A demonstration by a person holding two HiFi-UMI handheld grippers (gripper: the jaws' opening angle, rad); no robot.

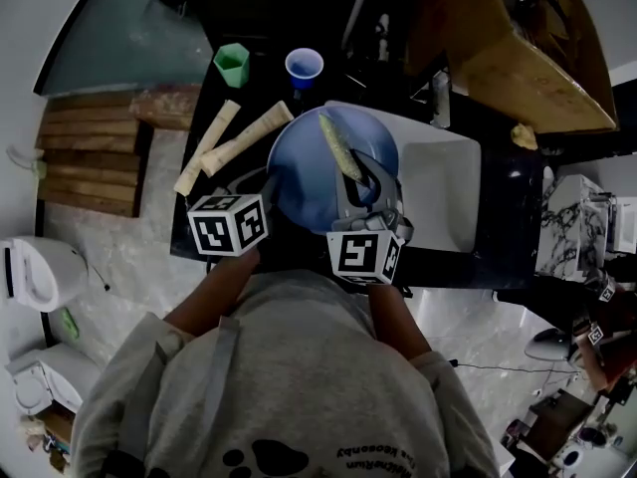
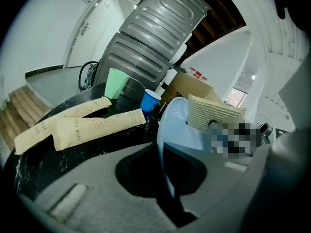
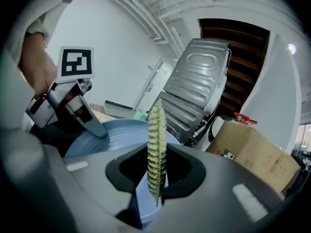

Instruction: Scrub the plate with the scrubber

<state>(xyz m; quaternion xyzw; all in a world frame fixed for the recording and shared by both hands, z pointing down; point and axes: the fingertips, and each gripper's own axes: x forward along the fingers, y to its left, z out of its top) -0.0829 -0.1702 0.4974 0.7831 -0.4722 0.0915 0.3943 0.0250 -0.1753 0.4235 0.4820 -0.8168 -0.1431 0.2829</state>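
The plate (image 1: 311,177), blue and round, is held tilted above the near edge of the bench (image 1: 254,93), partly over the white sink (image 1: 443,182). The left gripper (image 1: 269,182) has its jaws nearly closed on the plate's left rim; in the left gripper view the thin rim runs straight into the gap between them. The scrubber (image 1: 340,147), a flat yellow-green pad, stands edge-on in the right gripper (image 1: 360,172), whose jaws are closed onto its lower end. In the head view the pad lies across the upper right part of the plate's inner face. Whether it presses on the surface or only stands just beside it cannot be determined. No foam, water or soil shows on the plate, so the amount of face already cleaned cannot be read. As a judgement, both grasps are complete and the task is at the scrubbing stage. What is left is to stroke across the face and rim, then set both items down. Two beige sachets (image 1: 234,139) lie on the bench to the left. A green cup (image 1: 232,64) and a blue cup (image 1: 304,67) stand beyond them.
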